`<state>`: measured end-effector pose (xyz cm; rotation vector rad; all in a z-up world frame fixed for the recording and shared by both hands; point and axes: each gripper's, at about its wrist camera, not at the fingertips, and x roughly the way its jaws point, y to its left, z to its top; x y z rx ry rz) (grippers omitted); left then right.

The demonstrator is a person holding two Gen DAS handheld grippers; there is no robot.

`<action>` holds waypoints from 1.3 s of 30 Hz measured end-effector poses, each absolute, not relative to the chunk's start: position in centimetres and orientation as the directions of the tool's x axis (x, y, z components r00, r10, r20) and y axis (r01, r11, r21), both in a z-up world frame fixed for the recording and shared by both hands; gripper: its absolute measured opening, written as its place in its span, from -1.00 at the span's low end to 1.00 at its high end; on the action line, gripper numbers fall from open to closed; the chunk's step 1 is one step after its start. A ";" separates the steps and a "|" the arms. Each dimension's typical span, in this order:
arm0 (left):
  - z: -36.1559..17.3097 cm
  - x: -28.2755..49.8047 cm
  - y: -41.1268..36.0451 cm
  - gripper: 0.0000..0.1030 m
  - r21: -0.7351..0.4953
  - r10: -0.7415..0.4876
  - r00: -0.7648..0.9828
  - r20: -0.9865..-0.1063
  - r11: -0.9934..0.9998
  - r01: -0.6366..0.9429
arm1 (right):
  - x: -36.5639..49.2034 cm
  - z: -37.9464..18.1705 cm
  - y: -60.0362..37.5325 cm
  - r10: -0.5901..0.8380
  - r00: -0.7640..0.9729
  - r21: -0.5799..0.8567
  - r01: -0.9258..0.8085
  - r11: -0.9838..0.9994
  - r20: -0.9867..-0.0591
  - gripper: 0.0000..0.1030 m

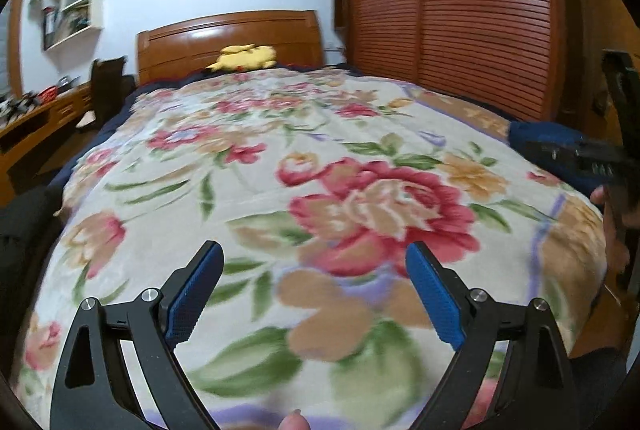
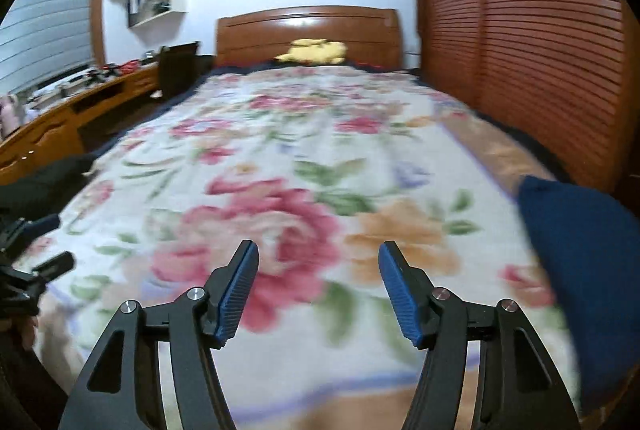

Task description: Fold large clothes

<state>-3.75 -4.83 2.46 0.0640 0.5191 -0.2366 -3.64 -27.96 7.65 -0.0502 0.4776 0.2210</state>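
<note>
- Blue ribbed pads on my left tool (image 1: 314, 258) stand spread wide apart, released, with only the bedspread showing through the gap; nothing is pinched.
- My right tool (image 2: 318, 256) is released too, its pads parted a little less widely and nothing between them.
- Both tools point down at a slant over the foot of the bed, which I judge puts them ready to reach for cloth.
- The floral blanket (image 1: 320, 158) lies spread flat over the bed, giving a broad clear surface for folding.
- The dark blue garment (image 2: 584, 262), which I take to be the thing to fold, lies at the right edge of the bed, just beside my right tool and untouched.
- From the left wrist view the right tool (image 1: 592, 154) shows in front of that blue cloth (image 1: 540, 138).
- A yellow plush toy (image 1: 246, 56) lies by the wooden headboard (image 1: 228, 34), well clear of the work.
- No fold is begun yet, I judge.
</note>
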 end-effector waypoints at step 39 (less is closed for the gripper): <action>1.1 -4.8 -0.2 0.80 0.010 -0.058 0.898 -0.436 0.998 0.070 | -5.4 1.6 -20.7 0.272 0.903 0.012 -0.285 0.958 -0.333 0.25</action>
